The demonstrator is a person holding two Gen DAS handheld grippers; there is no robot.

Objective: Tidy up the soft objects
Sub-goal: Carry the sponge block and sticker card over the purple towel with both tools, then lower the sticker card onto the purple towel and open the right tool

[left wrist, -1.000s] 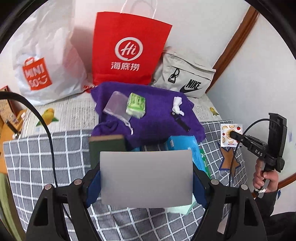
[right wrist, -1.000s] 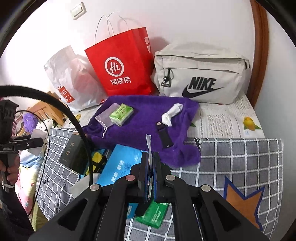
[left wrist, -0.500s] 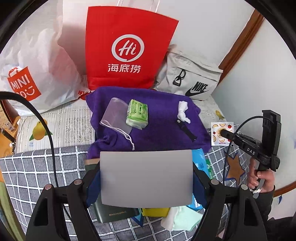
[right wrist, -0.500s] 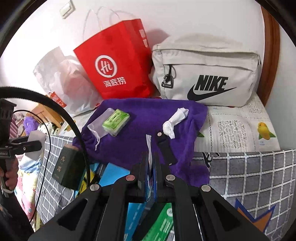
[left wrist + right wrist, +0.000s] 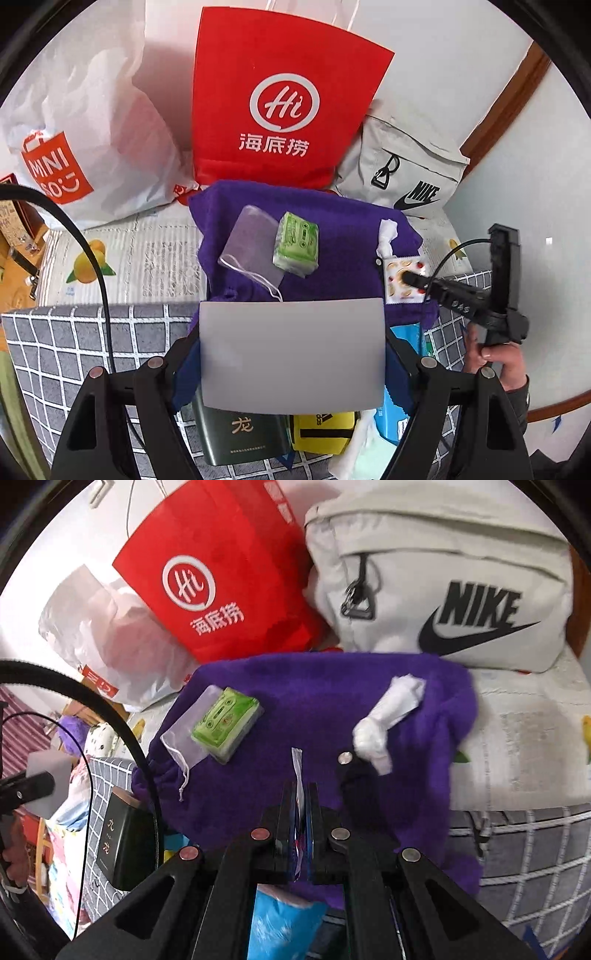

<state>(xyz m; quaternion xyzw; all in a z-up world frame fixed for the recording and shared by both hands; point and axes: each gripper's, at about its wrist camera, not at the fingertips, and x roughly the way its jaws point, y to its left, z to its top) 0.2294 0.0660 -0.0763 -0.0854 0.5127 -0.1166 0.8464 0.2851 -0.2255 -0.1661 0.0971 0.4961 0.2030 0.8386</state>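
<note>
Here the right tongs [image 5: 303, 805] pinch a thin packet [image 5: 297, 771] edge-on; left tongs [image 5: 291, 354] clasp a grey block [image 5: 291, 354].

Left gripper [image 5: 291, 354] clamping grey block [image 5: 291, 354], purple towel [image 5: 343, 254], green tissue pack [image 5: 296, 244]

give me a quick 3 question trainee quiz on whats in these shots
1. True or false: the left hand-held gripper holds a grey foam block.
2. What lies on the purple towel partly over the clear drawstring pouch? A) a green tissue pack B) a yellow pouch C) a dark green box
3. Fill in: the right hand-held gripper is shut on a thin ____.

Key
1. True
2. A, the green tissue pack
3. Sachet, its fruit-patterned face shown in the left wrist view.
</note>
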